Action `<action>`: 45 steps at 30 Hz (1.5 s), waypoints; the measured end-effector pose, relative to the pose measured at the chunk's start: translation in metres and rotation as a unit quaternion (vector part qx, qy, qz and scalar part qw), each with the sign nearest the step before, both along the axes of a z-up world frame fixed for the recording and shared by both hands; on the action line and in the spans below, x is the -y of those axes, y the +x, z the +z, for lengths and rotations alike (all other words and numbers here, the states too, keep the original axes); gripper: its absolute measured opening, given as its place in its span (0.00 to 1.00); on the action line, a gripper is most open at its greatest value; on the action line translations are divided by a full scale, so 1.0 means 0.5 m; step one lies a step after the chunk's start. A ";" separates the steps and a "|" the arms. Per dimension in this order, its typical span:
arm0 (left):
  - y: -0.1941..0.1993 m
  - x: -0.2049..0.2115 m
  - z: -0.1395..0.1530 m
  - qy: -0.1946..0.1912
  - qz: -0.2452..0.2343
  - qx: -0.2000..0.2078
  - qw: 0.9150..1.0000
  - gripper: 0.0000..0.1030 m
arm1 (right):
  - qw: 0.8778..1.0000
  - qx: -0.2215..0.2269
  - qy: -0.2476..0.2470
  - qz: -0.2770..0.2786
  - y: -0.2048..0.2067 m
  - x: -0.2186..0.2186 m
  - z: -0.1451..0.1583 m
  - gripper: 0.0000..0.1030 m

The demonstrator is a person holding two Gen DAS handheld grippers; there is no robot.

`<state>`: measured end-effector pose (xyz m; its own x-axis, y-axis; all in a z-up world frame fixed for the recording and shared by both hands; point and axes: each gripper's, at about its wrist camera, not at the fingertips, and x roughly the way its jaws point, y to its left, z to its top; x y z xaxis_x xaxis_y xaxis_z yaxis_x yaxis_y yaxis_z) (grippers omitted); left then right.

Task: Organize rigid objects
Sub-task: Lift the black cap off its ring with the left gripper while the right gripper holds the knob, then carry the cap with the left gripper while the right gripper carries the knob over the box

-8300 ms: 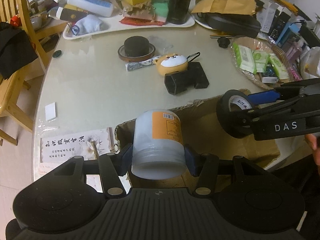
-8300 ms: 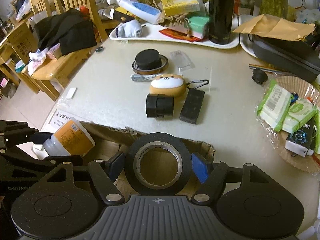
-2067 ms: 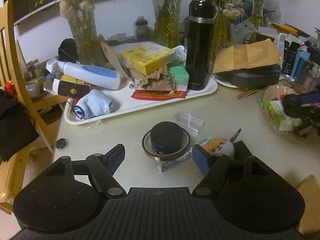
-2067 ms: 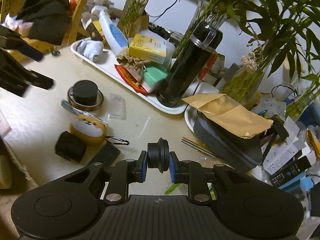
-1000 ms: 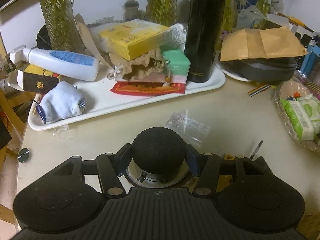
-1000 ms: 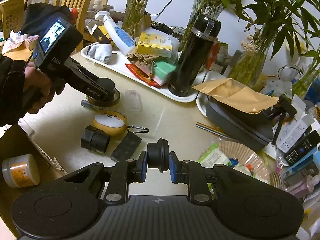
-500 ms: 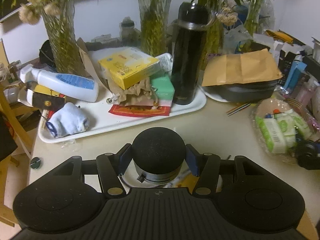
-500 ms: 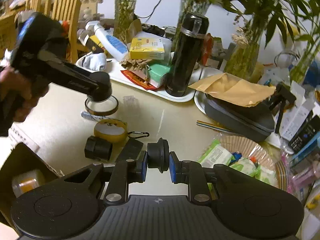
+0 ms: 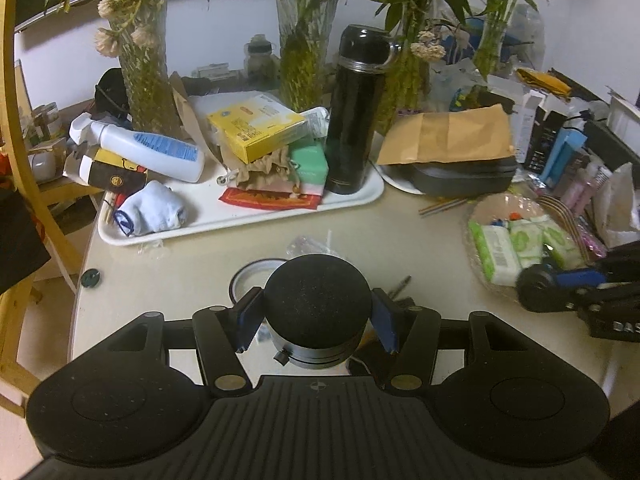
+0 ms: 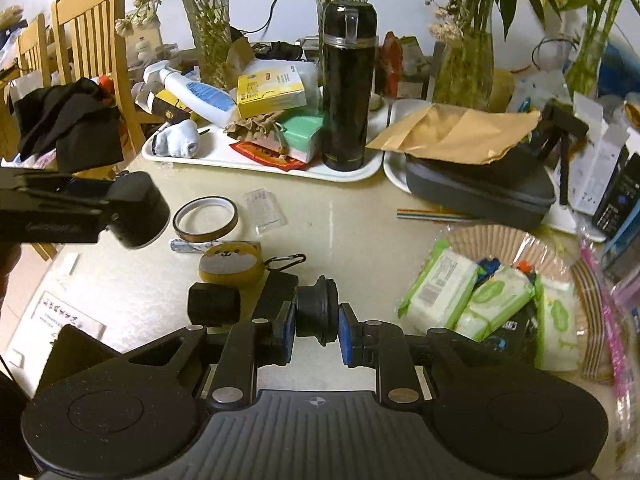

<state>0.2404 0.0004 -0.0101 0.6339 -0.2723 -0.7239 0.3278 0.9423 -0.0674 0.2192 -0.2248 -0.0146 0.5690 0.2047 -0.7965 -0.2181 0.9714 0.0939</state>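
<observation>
My left gripper (image 9: 316, 314) is shut on a black round-topped object with a metal base (image 9: 316, 300) and holds it above the beige table (image 9: 400, 232). The amber tape ring (image 10: 206, 218) it stood in lies flat on the table below. In the right wrist view that object (image 10: 140, 210) hangs at the left. My right gripper (image 10: 318, 314) is shut on a small black knob (image 10: 316, 308), above a flat black block (image 10: 280, 290). Close by lie a yellow dog-faced case (image 10: 230, 262) and a black box (image 10: 214, 304).
A white tray (image 10: 224, 154) at the back bears a black flask (image 10: 348, 92), a yellow box and a bottle. A basket of wipe packs (image 10: 500, 292) sits right, a grey case under a brown envelope (image 10: 476, 188) behind. A cardboard box corner (image 10: 76, 354) is near left.
The left gripper has lifted the black round object up off the tape ring and drawn it back. The right gripper has rolled a little with the knob in place.
</observation>
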 end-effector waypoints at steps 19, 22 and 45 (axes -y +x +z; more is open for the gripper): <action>-0.144 0.007 0.028 -0.014 -0.027 -0.040 0.999 0.54 | 0.996 -0.045 0.054 0.050 -0.064 -0.032 -0.003 0.24; -0.170 0.007 0.022 -0.016 -0.030 -0.048 0.998 0.54 | 0.995 -0.053 0.053 0.063 -0.084 -0.040 -0.008 0.24; -0.294 0.025 -0.047 0.013 -0.064 -0.105 0.992 0.55 | 0.984 -0.123 0.014 0.130 -0.194 -0.109 -0.068 0.25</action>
<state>0.0936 -0.0120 -0.0335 0.4300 -0.3211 -0.8438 0.4263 0.8961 -0.1238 0.1221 -0.1702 -0.0486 0.2844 0.3419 -0.8957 -0.4261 0.8820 0.2013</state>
